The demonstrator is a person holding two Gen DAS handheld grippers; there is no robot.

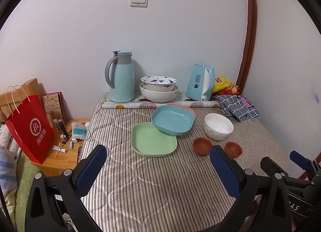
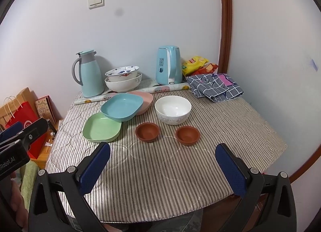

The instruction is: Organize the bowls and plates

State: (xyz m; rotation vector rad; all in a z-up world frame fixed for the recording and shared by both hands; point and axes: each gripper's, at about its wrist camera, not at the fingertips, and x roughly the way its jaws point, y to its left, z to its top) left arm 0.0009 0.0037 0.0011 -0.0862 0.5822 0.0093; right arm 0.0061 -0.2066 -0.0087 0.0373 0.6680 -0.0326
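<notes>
On the striped tablecloth (image 2: 180,171) lie a green plate (image 1: 153,139) (image 2: 102,127), a blue plate (image 1: 172,120) (image 2: 122,107) leaning on it, and a pink plate (image 1: 186,107) (image 2: 143,99) under the blue one. A white bowl (image 1: 218,126) (image 2: 173,109) and two small brown bowls (image 1: 202,146) (image 2: 147,131), (image 1: 233,149) (image 2: 187,135) sit to the right. Two patterned bowls (image 1: 159,89) (image 2: 122,79) are stacked at the back. My left gripper (image 1: 158,167) hangs open above the near cloth. My right gripper (image 2: 163,165) is open too, short of the brown bowls, holding nothing.
A blue thermos jug (image 1: 121,77) (image 2: 89,73), a blue kettle (image 1: 200,84) (image 2: 168,65), a rolled sheet (image 1: 158,104), snack bags (image 2: 197,64) and a folded checked cloth (image 2: 215,86) line the back. A red bag (image 1: 30,129) stands on a side cabinet at left.
</notes>
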